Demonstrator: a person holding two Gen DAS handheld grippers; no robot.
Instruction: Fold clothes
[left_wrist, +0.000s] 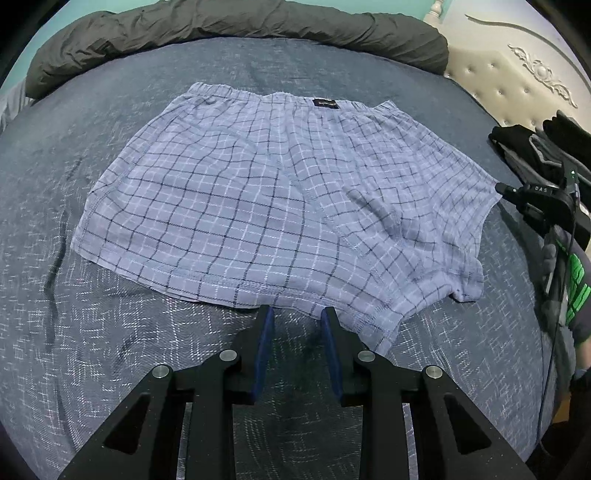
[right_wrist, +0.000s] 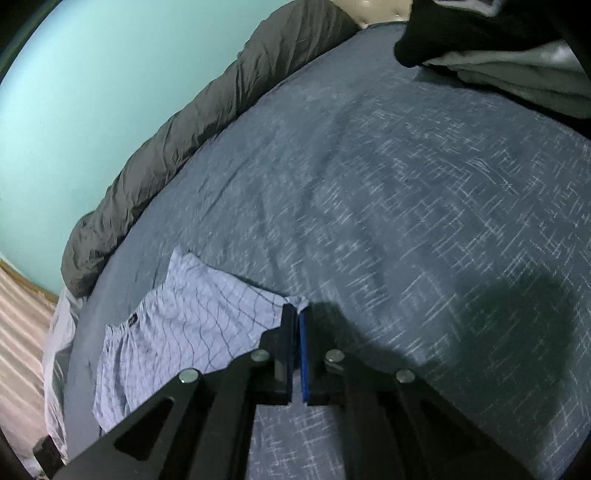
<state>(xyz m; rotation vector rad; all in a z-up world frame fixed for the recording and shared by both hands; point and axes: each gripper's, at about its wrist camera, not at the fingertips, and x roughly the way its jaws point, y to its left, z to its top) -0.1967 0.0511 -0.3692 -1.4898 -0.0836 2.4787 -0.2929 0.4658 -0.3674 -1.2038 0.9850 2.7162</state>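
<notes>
Light blue checked boxer shorts (left_wrist: 266, 199) lie spread flat on the dark blue patterned bedspread (left_wrist: 110, 350), waistband at the far side. My left gripper (left_wrist: 297, 314) is open, its fingertips at the near hem, holding nothing. My right gripper (left_wrist: 504, 190) shows at the shorts' right edge. In the right wrist view my right gripper (right_wrist: 298, 312) is shut on the corner of the shorts (right_wrist: 192, 317).
A rolled dark grey duvet (left_wrist: 236, 37) runs along the far edge of the bed. A pile of dark clothes (left_wrist: 535, 147) lies at the right near the tufted cream headboard (left_wrist: 517, 74). A teal wall (right_wrist: 92, 92) stands behind.
</notes>
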